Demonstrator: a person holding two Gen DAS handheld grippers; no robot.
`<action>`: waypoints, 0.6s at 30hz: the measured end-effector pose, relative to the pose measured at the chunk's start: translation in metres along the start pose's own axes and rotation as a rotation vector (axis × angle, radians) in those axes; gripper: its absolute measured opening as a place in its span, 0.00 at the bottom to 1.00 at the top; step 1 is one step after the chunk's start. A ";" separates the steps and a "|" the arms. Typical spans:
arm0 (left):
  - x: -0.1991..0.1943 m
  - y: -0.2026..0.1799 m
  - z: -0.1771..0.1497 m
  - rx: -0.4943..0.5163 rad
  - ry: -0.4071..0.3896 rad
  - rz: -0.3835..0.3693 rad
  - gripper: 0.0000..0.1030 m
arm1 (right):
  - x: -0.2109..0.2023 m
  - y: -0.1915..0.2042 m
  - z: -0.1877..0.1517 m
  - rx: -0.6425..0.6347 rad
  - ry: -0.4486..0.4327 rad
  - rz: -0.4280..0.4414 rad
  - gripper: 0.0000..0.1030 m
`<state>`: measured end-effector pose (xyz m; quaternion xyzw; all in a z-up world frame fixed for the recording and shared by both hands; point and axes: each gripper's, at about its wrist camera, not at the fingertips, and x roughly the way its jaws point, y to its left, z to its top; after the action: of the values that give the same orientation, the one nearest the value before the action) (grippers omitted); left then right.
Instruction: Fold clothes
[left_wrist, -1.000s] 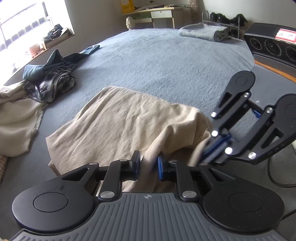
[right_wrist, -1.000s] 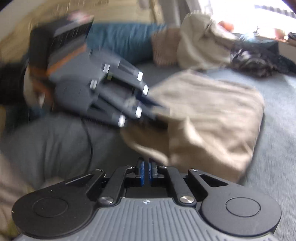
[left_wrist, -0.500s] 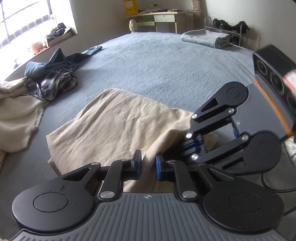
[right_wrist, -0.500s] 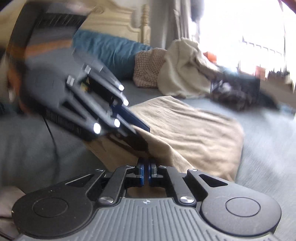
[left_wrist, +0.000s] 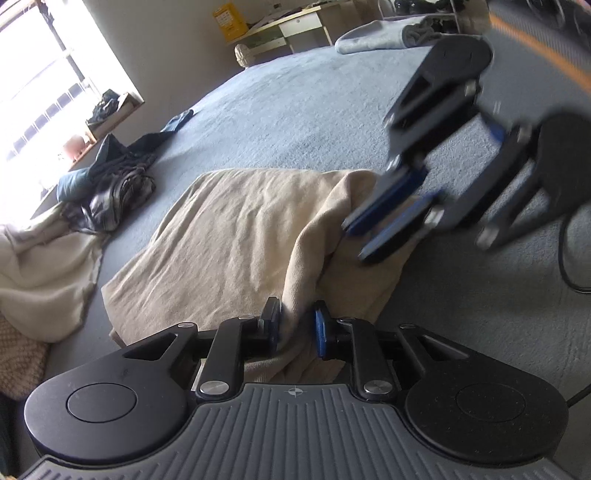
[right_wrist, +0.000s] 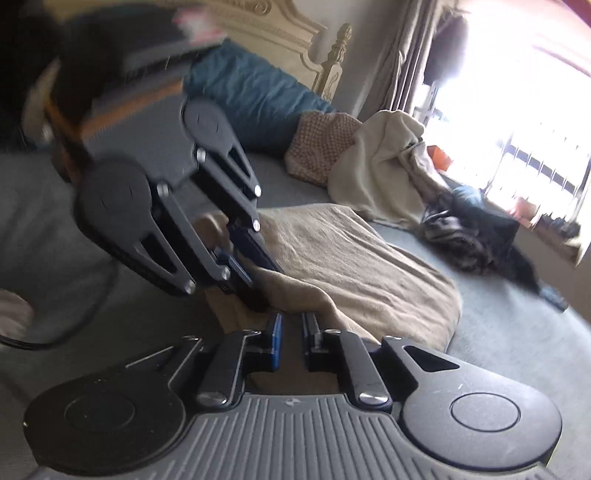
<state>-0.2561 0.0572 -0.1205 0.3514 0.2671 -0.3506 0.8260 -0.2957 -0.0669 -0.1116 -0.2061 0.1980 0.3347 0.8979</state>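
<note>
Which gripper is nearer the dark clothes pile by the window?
Left. The left gripper, fingers opening around a ridge of the beige garment, sits on the side towards the dark clothes pile; the right gripper is farther.

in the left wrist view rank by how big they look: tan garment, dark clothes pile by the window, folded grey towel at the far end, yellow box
1. tan garment, though it lies nearest the camera
2. dark clothes pile
3. folded grey towel, far off, so its rank is unsure
4. yellow box, also distant
</note>
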 end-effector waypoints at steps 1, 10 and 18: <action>0.000 0.000 -0.001 -0.001 -0.003 0.003 0.18 | -0.011 -0.007 0.001 0.027 -0.011 0.016 0.13; 0.001 0.000 0.000 0.008 -0.004 0.009 0.20 | -0.007 -0.040 0.013 0.079 0.040 0.029 0.42; -0.001 0.009 -0.001 -0.075 0.004 0.029 0.24 | 0.023 -0.046 0.011 0.119 0.134 0.100 0.18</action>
<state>-0.2500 0.0625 -0.1168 0.3248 0.2767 -0.3275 0.8430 -0.2460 -0.0810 -0.1026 -0.1639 0.2872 0.3523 0.8755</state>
